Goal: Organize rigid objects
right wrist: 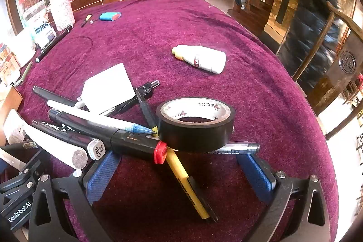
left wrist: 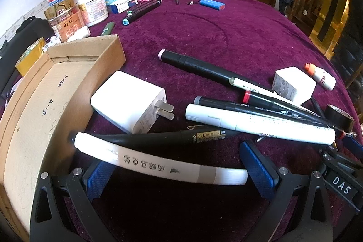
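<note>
A white marker point(left wrist: 158, 162) with black lettering lay crosswise between the blue pads of my left tool point(left wrist: 179, 170), which stood wide apart around it; I could not tell whether either pad touched it. One end of the marker sat against the outer wall of the cardboard box point(left wrist: 68, 83) on my left, and a black 0.5 pen point(left wrist: 172, 138) lay just behind it. Beyond that, a white plug charger point(left wrist: 129, 101) rested on its side beside the box wall, prongs pointing right. To the right a heap of markers was crossed together: a fat white one point(left wrist: 261, 126) over black ones, with a long black marker point(left wrist: 195, 65) angled away behind.

My right tool point(right wrist: 179, 170) was also spread wide, holding nothing. A yellow pen point(right wrist: 186, 185) ran between its fingers, and a roll of black tape point(right wrist: 196, 126) sat flat on top of the pens just ahead. A red-capped black marker point(right wrist: 127, 140) touched the roll. A white bottle point(right wrist: 202, 58) lay on its side farther off on the purple-covered counter point(right wrist: 204, 22).
</note>
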The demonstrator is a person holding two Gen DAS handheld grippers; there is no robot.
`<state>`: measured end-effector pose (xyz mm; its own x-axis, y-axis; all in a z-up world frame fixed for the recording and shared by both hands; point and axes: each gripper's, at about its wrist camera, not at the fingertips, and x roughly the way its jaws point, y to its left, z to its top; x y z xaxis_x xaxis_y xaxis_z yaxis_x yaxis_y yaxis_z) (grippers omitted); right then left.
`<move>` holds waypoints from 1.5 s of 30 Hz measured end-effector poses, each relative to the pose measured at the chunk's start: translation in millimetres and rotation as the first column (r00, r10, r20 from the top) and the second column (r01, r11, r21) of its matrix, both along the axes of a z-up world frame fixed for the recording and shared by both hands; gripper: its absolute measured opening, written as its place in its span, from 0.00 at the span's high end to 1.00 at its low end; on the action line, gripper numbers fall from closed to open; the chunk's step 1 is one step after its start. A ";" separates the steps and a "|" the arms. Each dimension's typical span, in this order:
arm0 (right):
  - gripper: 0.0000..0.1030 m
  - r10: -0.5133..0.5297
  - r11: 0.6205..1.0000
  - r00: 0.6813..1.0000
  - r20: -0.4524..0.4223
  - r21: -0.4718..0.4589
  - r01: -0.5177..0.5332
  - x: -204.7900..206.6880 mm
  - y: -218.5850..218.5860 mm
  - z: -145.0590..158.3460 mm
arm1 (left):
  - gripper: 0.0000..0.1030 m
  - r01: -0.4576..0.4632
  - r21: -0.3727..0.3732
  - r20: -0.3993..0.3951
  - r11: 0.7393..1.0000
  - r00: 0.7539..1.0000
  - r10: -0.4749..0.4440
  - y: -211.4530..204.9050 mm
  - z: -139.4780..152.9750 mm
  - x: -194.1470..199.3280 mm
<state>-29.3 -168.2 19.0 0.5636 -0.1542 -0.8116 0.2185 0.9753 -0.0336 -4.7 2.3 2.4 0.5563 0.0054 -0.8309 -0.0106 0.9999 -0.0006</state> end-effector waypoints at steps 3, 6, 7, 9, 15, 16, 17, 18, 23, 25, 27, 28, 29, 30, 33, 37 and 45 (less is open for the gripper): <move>0.01 0.000 1.000 1.000 0.000 0.000 0.000 0.9 0.4 -0.6 | 0.00 0.025 -0.002 -0.002 1.000 1.000 -0.025 3.6 -0.9 -3.6; 0.01 0.000 1.000 1.000 0.000 0.000 0.000 1.3 0.3 -0.7 | 0.00 0.044 0.002 -0.015 0.999 0.999 -0.044 4.6 -0.8 -8.2; 0.01 0.000 1.000 1.000 0.000 0.000 0.000 0.9 -0.2 -1.0 | 0.00 0.051 0.001 -0.020 0.999 0.999 -0.051 5.1 -1.2 -6.3; 0.01 0.000 1.000 1.000 0.000 0.000 0.000 0.7 -0.7 -1.0 | 0.00 0.063 0.000 -0.026 0.998 0.998 -0.063 6.3 -1.3 -7.2; 0.01 0.002 1.000 1.000 0.001 0.007 -0.002 1.8 0.7 -0.4 | 0.00 0.090 -0.003 -0.034 0.996 0.995 -0.090 6.3 -1.9 -10.9; 0.01 0.004 1.000 1.000 0.001 0.012 -0.004 -1.4 -4.8 4.3 | 0.00 0.090 -0.003 -0.034 0.996 0.995 -0.090 6.1 -1.8 -11.2; 0.01 0.010 1.000 1.000 0.000 0.019 -0.010 -2.7 -7.3 5.0 | 0.00 0.090 -0.004 -0.034 0.996 0.995 -0.090 6.3 -1.7 -11.2; 0.01 0.024 0.999 1.000 -0.004 0.023 -0.024 -7.8 -8.7 4.4 | 0.00 0.090 -0.004 -0.034 0.996 0.995 -0.090 6.6 -1.8 -11.5; 0.01 0.074 0.997 0.996 -0.054 0.041 -0.072 -16.1 -3.2 0.4 | 0.00 0.088 -0.002 -0.035 0.996 0.996 -0.088 6.3 -1.6 -10.9; 0.01 0.076 0.997 0.996 -0.048 0.036 -0.074 -15.5 -0.4 0.0 | 0.00 0.087 -0.001 -0.035 0.996 0.996 -0.087 5.8 -1.4 -10.7; 0.01 0.072 0.997 0.996 -0.044 0.030 -0.071 -15.7 1.3 -0.1 | 0.00 0.087 0.000 -0.035 0.996 0.996 -0.087 5.7 -1.4 -10.8; 0.01 0.072 0.997 0.996 -0.043 0.028 -0.071 -16.2 1.8 -0.2 | 0.00 0.087 0.000 -0.035 0.996 0.996 -0.087 5.7 -1.3 -10.7; 0.01 0.072 0.997 0.996 -0.043 0.030 -0.071 -15.2 2.2 -0.2 | 0.00 0.087 0.000 -0.035 0.996 0.996 -0.087 5.6 -1.3 -10.7; 0.01 0.072 0.997 0.996 -0.043 0.031 -0.071 -16.0 2.0 -0.3 | 0.00 0.087 0.000 -0.035 0.996 0.996 -0.087 5.6 -1.3 -10.9; 0.01 0.071 0.997 0.996 -0.044 0.028 -0.070 -14.9 3.0 -1.2 | 0.00 0.087 -0.001 -0.034 0.996 0.996 -0.087 5.9 -1.3 -10.9; 0.01 0.072 0.997 0.996 -0.045 0.027 -0.071 -15.2 2.8 -0.9 | 0.00 0.087 -0.001 -0.035 0.996 0.996 -0.087 5.6 -1.4 -10.8; 0.01 0.093 0.995 0.994 -0.060 0.029 -0.091 -14.9 2.0 -1.0 | 0.00 0.087 -0.002 -0.034 0.996 0.996 -0.087 5.8 -1.4 -10.8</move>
